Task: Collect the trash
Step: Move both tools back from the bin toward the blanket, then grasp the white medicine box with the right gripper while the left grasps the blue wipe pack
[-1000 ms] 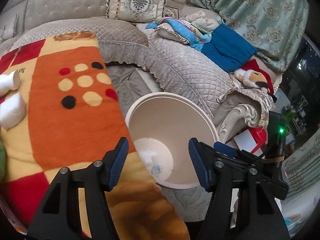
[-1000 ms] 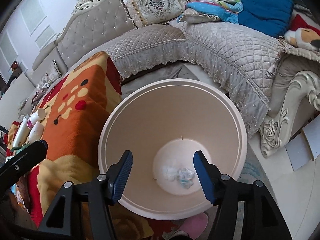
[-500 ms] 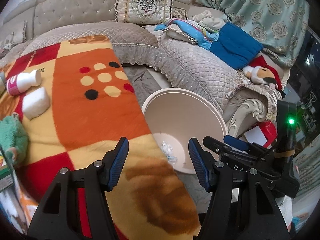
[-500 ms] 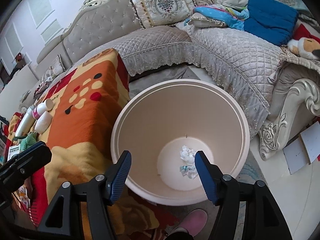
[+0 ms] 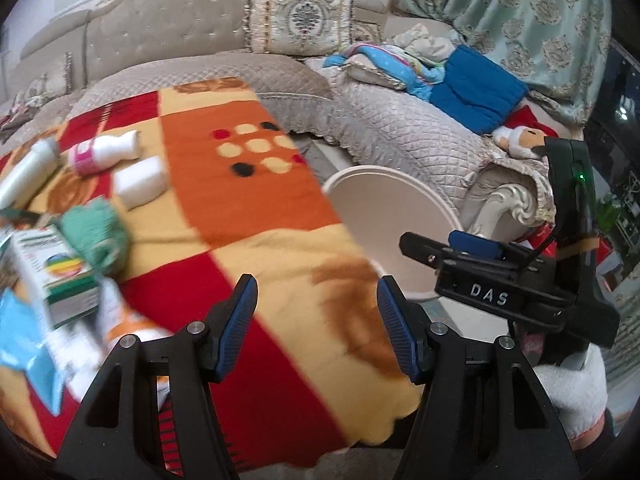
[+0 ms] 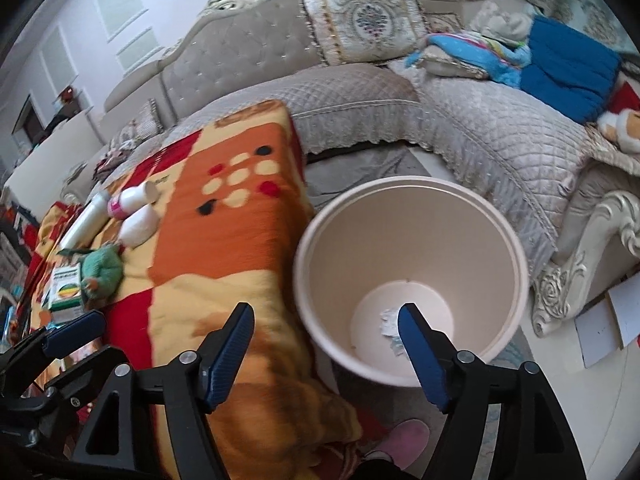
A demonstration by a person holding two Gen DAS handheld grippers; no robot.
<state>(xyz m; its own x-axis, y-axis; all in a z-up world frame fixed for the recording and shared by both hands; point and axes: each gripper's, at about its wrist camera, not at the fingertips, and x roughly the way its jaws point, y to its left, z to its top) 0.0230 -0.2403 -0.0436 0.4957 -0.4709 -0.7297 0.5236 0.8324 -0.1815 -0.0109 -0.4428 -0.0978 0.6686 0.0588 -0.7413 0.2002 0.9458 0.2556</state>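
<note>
Two grippers, both empty: the left gripper [image 5: 316,320] has its fingers about half apart over the blanket-covered counter [image 5: 256,208], and the right gripper [image 6: 326,354] is still spreading its fingers with nothing between them. Crumpled trash [image 6: 387,322] sits at the bottom of the bin [image 6: 408,236], just off the counter's right edge.

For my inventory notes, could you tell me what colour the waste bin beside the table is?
Cream waste bin, clearest in the right wrist view.
</note>
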